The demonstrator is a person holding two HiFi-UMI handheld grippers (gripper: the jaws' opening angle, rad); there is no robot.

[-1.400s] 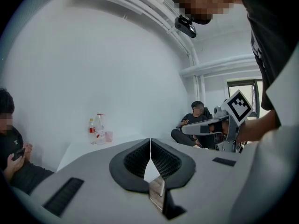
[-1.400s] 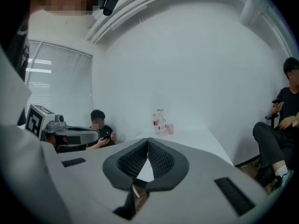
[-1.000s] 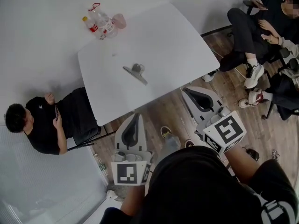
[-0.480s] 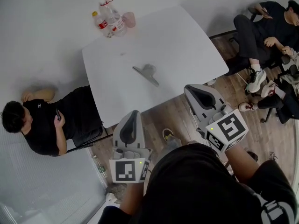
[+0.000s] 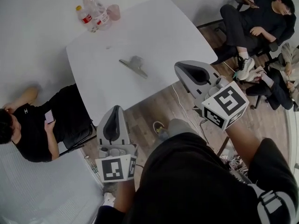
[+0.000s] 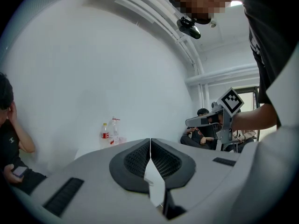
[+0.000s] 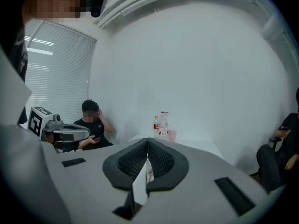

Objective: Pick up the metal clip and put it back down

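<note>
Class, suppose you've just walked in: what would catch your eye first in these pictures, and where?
A white table fills the middle, with a metal clip lying near its centre and bottles at its far corner. Nearer the camera, the left claw and right claw are both shut and empty.

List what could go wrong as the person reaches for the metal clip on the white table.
Both the left gripper and right gripper are shut, far from the metal clip; unless one opens in time, closed jaws would likely push it across the smooth table. A wide left swing might brush the seated person.
</note>
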